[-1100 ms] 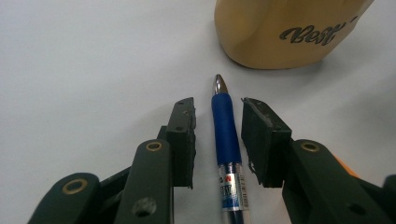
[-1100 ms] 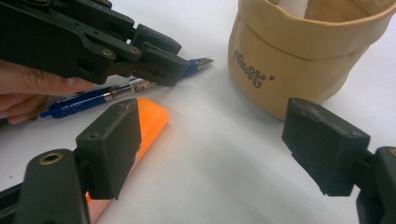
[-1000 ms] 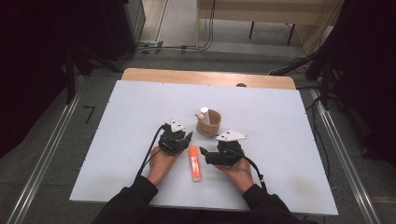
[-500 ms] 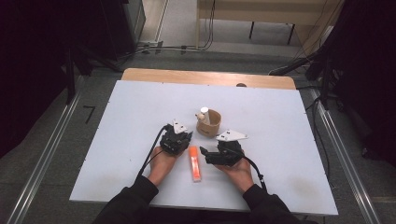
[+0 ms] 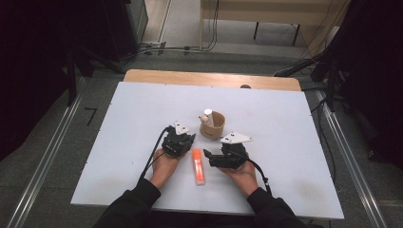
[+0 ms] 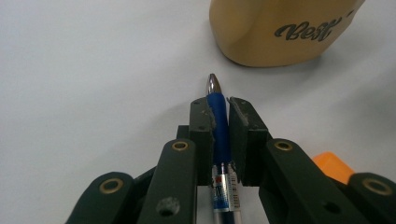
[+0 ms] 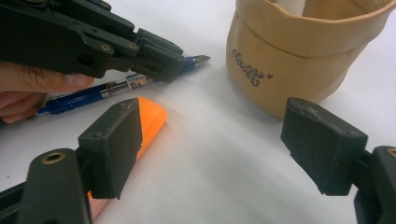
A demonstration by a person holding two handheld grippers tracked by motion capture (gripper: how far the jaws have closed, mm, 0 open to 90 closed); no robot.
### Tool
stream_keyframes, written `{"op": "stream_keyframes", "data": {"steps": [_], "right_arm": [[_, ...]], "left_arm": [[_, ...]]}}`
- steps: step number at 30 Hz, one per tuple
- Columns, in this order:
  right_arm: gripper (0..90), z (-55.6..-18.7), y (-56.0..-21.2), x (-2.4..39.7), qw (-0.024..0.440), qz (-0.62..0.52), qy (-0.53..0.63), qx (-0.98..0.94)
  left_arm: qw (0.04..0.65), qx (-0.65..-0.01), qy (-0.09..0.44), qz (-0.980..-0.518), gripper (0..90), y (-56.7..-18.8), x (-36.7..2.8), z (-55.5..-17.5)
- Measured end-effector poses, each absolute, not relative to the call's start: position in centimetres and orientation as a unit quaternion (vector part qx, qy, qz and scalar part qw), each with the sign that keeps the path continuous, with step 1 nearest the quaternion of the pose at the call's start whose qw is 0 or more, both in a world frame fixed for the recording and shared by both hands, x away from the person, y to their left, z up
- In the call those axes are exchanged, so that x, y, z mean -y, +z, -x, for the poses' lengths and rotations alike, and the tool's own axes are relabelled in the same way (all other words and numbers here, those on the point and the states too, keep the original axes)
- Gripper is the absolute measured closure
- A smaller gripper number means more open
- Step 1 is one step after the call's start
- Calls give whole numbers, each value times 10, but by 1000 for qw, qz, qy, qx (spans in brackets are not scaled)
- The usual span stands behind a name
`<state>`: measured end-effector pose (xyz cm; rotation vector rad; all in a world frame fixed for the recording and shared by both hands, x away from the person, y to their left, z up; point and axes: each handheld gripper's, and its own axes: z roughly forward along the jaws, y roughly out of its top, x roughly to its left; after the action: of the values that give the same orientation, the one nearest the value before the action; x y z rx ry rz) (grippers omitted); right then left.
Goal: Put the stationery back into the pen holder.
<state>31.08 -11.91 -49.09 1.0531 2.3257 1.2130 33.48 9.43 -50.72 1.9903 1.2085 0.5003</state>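
The left gripper (image 6: 219,109) has just closed its jaws on the blue pen (image 6: 219,126), which lies flat on the white table (image 5: 133,123) at the middle of the left gripper view, its tip pointing toward the tan cup (image 6: 280,30) at upper right. So the grasp looks done, while the lift and the drop into the cup, which already holds a white item, remain. The right gripper (image 7: 210,140) waits with jaws spread wide and empty, an orange marker (image 7: 149,119) lying just beside its left pad.
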Motion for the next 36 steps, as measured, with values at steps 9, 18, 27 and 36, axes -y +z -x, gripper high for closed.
{"op": "stream_keyframes", "data": {"steps": [9, 18, 27, 36], "right_arm": [[191, -311, -491, 119, 157, -369, 424, -812], [195, -310, -490, 120, 155, -369, 429, -810], [200, -308, -487, 120, 153, -364, 437, -808], [205, -305, -480, 120, 141, -365, 453, -801]], "left_arm": [[398, -477, 192, -760, 813, -498, -102, -333], [445, -484, 171, -734, 813, -482, -112, -329], [475, -488, 156, -716, 814, -472, -119, -325], [504, -479, 150, -703, 814, -462, -119, -320]]}}
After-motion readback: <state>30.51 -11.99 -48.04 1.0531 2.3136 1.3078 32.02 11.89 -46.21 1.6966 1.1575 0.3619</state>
